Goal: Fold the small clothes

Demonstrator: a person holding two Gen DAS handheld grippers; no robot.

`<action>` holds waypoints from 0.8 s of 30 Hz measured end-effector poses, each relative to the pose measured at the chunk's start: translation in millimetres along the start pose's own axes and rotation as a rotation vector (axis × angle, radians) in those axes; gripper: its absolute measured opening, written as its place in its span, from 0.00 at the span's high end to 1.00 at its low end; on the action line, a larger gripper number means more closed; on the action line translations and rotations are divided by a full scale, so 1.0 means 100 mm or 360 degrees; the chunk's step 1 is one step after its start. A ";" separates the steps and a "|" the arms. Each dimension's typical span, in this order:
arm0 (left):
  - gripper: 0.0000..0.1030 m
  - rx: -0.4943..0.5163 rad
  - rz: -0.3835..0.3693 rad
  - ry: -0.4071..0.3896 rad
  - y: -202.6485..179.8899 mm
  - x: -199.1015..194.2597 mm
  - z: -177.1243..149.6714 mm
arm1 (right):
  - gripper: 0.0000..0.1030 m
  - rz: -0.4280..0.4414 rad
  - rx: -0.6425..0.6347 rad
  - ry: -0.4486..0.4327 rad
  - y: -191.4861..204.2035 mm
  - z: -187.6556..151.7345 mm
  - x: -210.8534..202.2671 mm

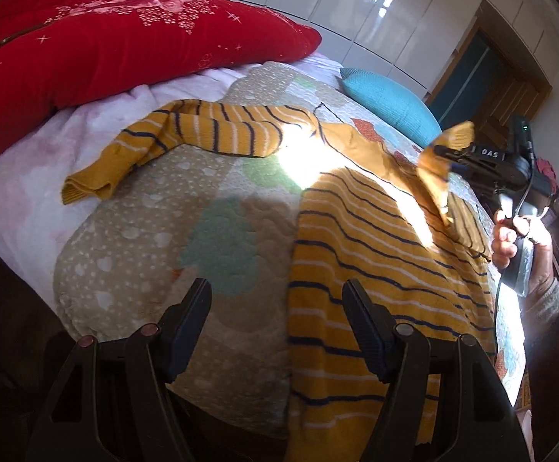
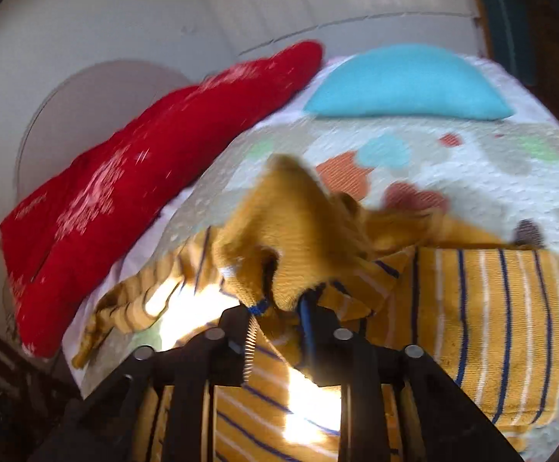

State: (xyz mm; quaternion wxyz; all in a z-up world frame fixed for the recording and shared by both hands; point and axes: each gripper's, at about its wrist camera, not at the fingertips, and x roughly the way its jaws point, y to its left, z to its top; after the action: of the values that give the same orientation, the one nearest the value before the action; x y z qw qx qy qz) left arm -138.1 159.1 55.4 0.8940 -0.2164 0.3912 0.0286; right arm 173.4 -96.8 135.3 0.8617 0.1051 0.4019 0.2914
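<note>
**Right gripper lifts a sleeve cuff while the left waits open over the hem**

A small mustard-yellow sweater (image 1: 375, 254) with navy and white stripes lies spread on the patterned quilt (image 1: 156, 246) of a bed. Its body lies flat across the right half of the left wrist view, and one sleeve (image 1: 171, 138) stretches out to the left, its cuff resting on the quilt near a pink blanket (image 1: 48, 161).

The left gripper (image 1: 277, 308) points forward and down at the near edge of the sweater. Its fingers (image 1: 192, 312) stand wide apart and hold nothing; one is over bare quilt, the other over the striped fabric, and whether either touches the cloth cannot be told.

The right gripper (image 1: 446, 154) is raised above the far right side of the sweater, held by a hand (image 1: 510, 238) wrapped around its grip, a knitted sleeve cuff at the wrist. Its fingers (image 2: 319, 331) pinch the ribbed cuff of the other sleeve (image 2: 298, 231), which bunches up past the tips and trails down to the sweater's body. The right wrist view is blurred.

A red cushion (image 1: 117, 42) lies at the far left of the bed, a turquoise pillow (image 1: 391, 104) at its far end, with white wardrobe doors (image 1: 356, 4) behind.
</note>
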 end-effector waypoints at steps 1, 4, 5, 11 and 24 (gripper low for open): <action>0.32 -0.0014 0.0003 -0.0009 0.07 -0.02 0.01 | 0.58 0.0023 -0.0034 0.0066 0.12 -0.06 0.17; 0.28 -0.0045 0.0032 -0.0043 0.24 -0.09 0.01 | 0.56 -0.0010 -0.0102 0.0114 0.26 -0.22 0.35; 0.27 -0.0047 0.0042 -0.0048 0.28 -0.09 0.00 | 0.56 -0.0029 -0.0092 0.0108 0.25 -0.24 0.35; 0.27 -0.0034 0.0062 -0.0022 0.34 0.00 -0.05 | 0.56 -0.0263 -0.0078 0.0069 0.09 -0.24 0.24; 0.27 -0.0115 0.0231 -0.0102 0.67 -0.19 -0.01 | 0.54 -0.0411 -0.0212 0.0205 0.54 -0.10 1.12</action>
State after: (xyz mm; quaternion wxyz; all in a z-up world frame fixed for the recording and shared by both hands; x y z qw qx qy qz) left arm -166.4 221.5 44.4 0.8932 -0.2188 0.3758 0.1143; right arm 200.1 11.8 80.3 0.8695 -0.0237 0.4463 0.2102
